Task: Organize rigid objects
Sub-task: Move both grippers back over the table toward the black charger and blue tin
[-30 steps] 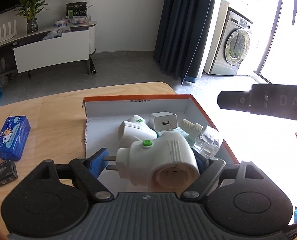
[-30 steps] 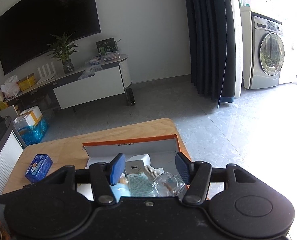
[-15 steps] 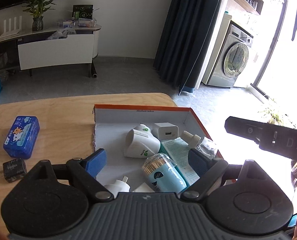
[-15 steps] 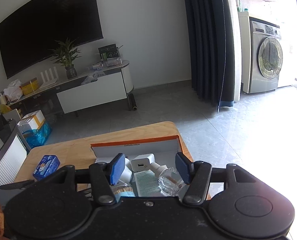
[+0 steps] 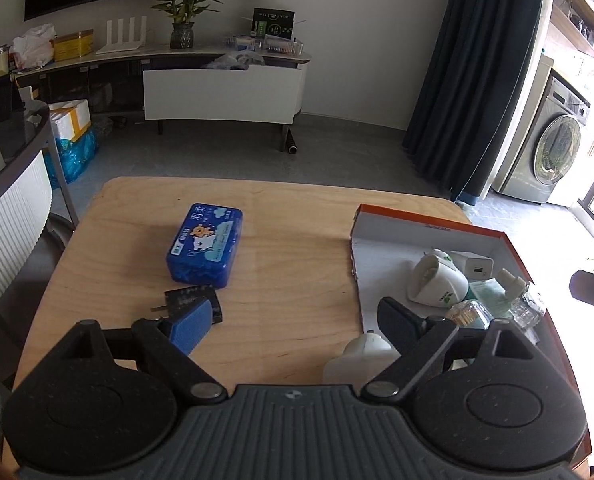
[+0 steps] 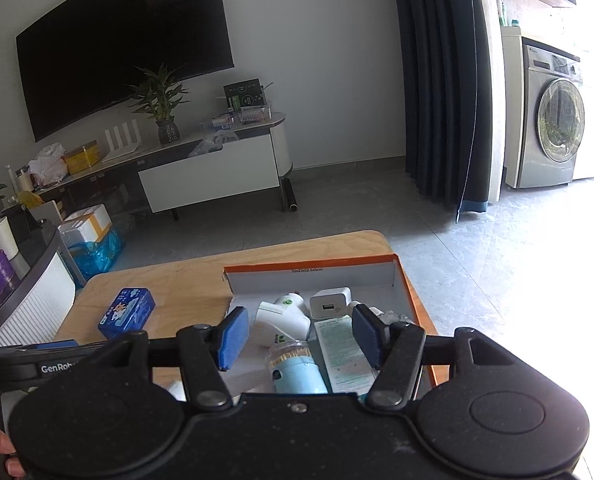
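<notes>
On the table (image 5: 289, 280), the left claw (image 5: 293, 320) gapes wide, empty; its pad half hides a black adapter (image 5: 189, 300) beside the blue tin (image 5: 205, 250). The right claw (image 6: 299, 338), empty, jaws opening, hovers above the box (image 6: 411, 300), masking the blue jar (image 6: 299, 370).

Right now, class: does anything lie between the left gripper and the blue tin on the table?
Yes. The small black adapter lies on the table just in front of the open left gripper, short of the blue tin.
</notes>
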Demonstrator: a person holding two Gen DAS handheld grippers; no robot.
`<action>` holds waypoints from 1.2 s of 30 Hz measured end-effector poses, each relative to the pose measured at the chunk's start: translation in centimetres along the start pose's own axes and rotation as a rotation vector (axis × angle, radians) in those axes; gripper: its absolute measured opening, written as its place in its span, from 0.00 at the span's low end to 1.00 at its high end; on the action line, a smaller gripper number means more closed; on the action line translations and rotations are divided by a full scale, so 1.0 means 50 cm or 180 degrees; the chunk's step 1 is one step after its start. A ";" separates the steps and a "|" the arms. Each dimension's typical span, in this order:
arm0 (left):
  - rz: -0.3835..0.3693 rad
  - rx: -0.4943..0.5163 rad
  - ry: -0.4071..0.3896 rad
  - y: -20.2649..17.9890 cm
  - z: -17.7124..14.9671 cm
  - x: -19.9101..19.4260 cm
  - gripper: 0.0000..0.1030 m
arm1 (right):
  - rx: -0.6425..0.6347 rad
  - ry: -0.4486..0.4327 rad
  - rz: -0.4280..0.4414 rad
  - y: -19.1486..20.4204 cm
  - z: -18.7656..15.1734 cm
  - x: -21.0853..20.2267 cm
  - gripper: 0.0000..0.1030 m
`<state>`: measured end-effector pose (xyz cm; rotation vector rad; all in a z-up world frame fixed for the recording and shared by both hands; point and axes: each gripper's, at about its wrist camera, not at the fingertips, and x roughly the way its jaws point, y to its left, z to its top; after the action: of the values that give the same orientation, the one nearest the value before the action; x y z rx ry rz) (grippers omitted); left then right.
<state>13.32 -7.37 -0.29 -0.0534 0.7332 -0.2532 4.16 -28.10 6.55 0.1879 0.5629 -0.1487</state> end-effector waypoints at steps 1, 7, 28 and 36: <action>0.0032 0.0010 -0.0003 0.006 -0.001 -0.003 0.89 | -0.0004 0.0022 0.0036 0.008 -0.003 0.003 0.68; 0.0173 -0.0087 0.0007 0.053 -0.009 -0.011 0.89 | -0.0145 0.0135 0.0162 0.064 -0.017 0.018 0.68; 0.0362 -0.0253 0.0058 0.151 -0.031 -0.010 0.89 | -0.0462 0.0331 0.0412 0.188 -0.042 0.063 0.68; 0.0560 -0.0373 0.0069 0.209 -0.037 -0.018 0.89 | -0.0688 0.0446 0.0691 0.267 -0.071 0.107 0.68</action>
<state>13.63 3.07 -2.50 -0.0971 0.7691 -0.0427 9.37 -14.82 2.53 0.0481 0.6891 0.1369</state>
